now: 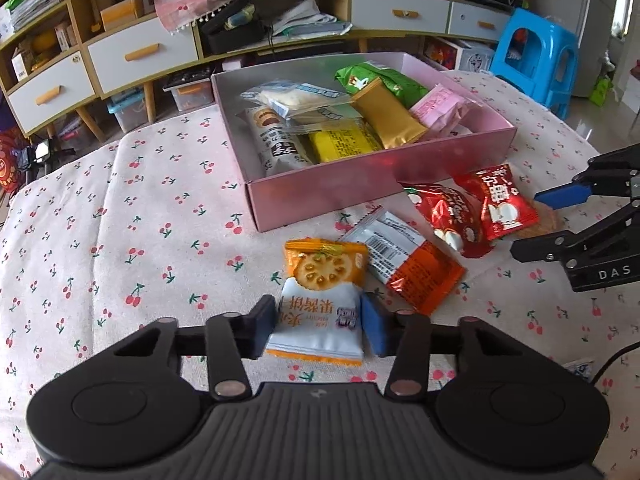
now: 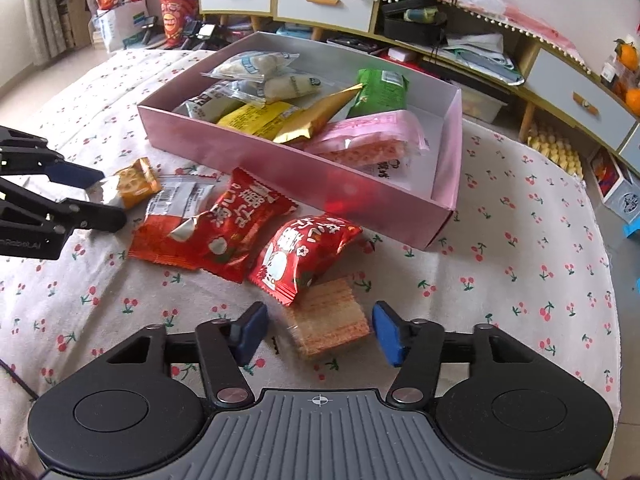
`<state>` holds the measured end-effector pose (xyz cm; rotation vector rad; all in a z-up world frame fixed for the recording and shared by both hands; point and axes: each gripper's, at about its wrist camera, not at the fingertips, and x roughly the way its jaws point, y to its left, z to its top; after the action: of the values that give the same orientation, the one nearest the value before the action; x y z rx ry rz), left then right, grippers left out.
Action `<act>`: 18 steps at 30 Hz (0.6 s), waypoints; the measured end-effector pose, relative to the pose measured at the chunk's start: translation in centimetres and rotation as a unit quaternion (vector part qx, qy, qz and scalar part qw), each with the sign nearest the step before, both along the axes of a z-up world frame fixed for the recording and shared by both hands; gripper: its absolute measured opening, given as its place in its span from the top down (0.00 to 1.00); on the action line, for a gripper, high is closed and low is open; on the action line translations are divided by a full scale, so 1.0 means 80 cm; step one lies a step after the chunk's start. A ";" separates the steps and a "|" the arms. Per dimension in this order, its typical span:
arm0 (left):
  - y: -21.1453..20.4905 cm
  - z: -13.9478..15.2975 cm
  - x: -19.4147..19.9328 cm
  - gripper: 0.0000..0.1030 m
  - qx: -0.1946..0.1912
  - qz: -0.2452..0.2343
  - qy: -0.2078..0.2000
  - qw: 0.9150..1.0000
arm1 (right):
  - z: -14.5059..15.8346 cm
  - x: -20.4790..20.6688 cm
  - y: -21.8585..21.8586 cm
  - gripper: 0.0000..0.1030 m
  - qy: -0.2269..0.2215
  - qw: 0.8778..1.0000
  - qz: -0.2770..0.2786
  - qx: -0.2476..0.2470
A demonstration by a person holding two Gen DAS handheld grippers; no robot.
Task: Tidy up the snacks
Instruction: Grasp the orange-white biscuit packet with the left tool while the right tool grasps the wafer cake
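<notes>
The left gripper (image 1: pixel 318 328) grasps the cracker packet (image 1: pixel 320 308); next, carry it toward 12 o'clock into the box (image 1: pixel 360 184) (already half-filled). The right gripper (image 2: pixel 320 334) hangs released around the wafer (image 2: pixel 328 320), 1 squeeze due.

A blue stool (image 1: pixel 536 56) stands beside the drawer cabinet (image 1: pixel 140 54).

A box (image 1: pixel 360 188) sits toward the far edge of the surface (image 1: pixel 120 240), with several snack packets (image 1: pixel 344 120) lying in it. Before its near wall, loose packets (image 2: pixel 224 224) lie in a row; a wafer pack (image 2: pixel 328 324) lies nearest the near edge.
</notes>
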<state>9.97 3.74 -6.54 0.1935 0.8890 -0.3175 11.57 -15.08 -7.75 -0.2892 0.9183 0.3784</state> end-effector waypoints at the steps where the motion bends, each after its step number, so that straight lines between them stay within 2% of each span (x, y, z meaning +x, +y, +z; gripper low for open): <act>1: -0.001 0.000 0.000 0.60 0.002 0.000 0.000 1.000 | 0.000 0.000 0.001 0.47 0.001 1.000 0.000 -0.002; 11: 0.002 0.008 0.004 0.62 -0.006 0.023 0.016 1.000 | 0.013 -0.007 0.001 0.49 0.013 1.000 -0.005 -0.002; 18: 0.005 0.019 0.001 0.62 -0.025 0.040 0.018 0.999 | 0.025 -0.002 -0.014 0.49 0.058 0.996 -0.058 0.038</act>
<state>10.07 4.17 -5.00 0.1055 0.9216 -0.2688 11.41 -16.20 -5.73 -0.1457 1.0271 0.3249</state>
